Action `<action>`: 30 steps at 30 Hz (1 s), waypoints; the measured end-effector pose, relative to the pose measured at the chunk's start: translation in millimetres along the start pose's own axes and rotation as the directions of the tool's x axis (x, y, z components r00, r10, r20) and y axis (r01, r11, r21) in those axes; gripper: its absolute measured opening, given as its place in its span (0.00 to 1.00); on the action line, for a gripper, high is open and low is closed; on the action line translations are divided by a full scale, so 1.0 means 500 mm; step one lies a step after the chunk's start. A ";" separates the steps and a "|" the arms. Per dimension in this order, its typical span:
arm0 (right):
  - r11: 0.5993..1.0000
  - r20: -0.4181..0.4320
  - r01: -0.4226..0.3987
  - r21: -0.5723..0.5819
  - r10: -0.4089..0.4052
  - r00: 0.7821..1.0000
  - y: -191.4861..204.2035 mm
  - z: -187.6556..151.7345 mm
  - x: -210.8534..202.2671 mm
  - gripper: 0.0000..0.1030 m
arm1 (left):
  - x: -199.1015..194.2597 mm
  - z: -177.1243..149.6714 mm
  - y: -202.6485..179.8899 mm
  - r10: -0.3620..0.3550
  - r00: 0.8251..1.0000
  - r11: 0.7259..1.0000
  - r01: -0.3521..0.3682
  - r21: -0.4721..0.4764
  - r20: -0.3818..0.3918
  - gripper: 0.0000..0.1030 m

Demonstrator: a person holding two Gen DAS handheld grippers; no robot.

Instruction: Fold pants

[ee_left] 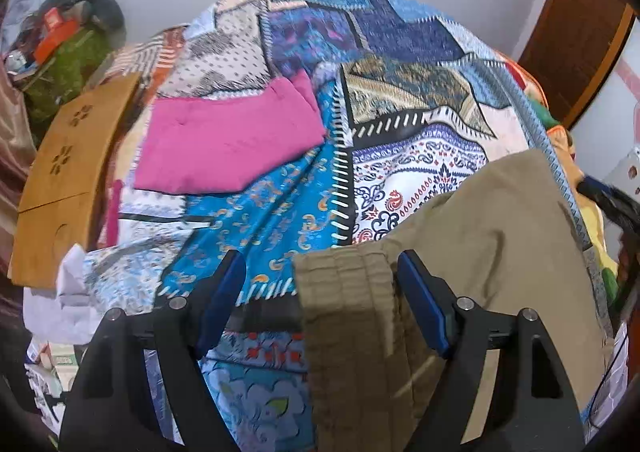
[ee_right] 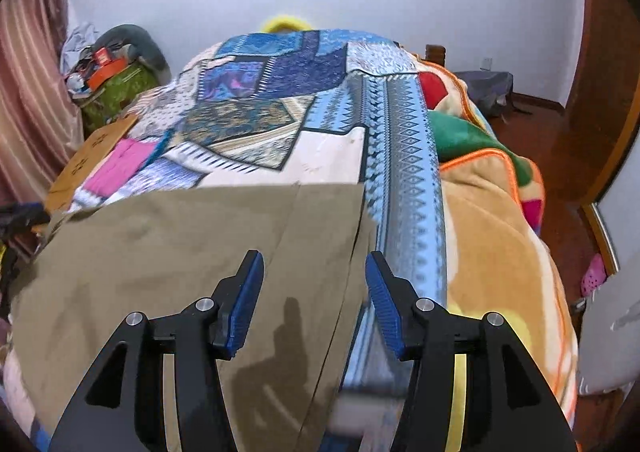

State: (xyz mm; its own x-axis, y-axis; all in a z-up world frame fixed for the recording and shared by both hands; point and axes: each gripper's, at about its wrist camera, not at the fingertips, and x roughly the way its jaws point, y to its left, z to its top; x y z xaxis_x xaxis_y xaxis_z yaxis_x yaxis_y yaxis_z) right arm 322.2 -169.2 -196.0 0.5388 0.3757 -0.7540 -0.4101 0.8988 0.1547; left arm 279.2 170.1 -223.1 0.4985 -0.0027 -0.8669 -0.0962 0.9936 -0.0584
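Standing wide apart, the left fingers [ee_left: 224, 292] hold nothing; the ribbed waistband [ee_left: 344, 292] lies between them, untouched. The right fingers [ee_right: 248, 300] are open too, over the leg end. The tan pants [ee_right: 180, 252] lie flat on the bed [ee_left: 280, 212]. They look soft, floppy and light. Good spots to pinch seem to be the thick waistband and the leg hem [ee_right: 356, 252].

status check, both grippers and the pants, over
Left gripper open, ribbed waistband between fingers, ungripped. Right gripper open over leg hem. Khaki pants flat on patchwork bedspread. Pink garment lies clear.
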 end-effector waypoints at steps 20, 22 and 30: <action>0.987 -0.133 0.131 -0.090 -0.142 0.981 -0.028 0.034 0.174 0.00 | 0.030 -0.002 0.016 0.020 1.000 0.997 -0.019 -0.078 0.010 0.57; 0.987 -0.149 0.127 -0.101 -0.141 0.979 -0.018 0.038 0.162 0.04 | 0.006 0.000 0.014 0.022 1.000 0.997 -0.020 -0.075 0.020 0.57; 0.994 -0.082 -0.092 -0.058 0.087 0.993 0.056 0.056 0.013 0.39 | -0.098 0.014 -0.048 -0.018 0.992 0.999 0.013 0.041 0.126 0.57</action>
State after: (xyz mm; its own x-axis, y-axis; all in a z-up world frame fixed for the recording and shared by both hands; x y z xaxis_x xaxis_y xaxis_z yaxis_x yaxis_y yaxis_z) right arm 334.7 -135.6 -178.7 0.4391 0.4325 -0.7875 -0.5000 0.8459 0.1857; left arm 262.9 147.2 -175.9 0.6045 -0.0060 -0.7966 -0.0545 0.9973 -0.0489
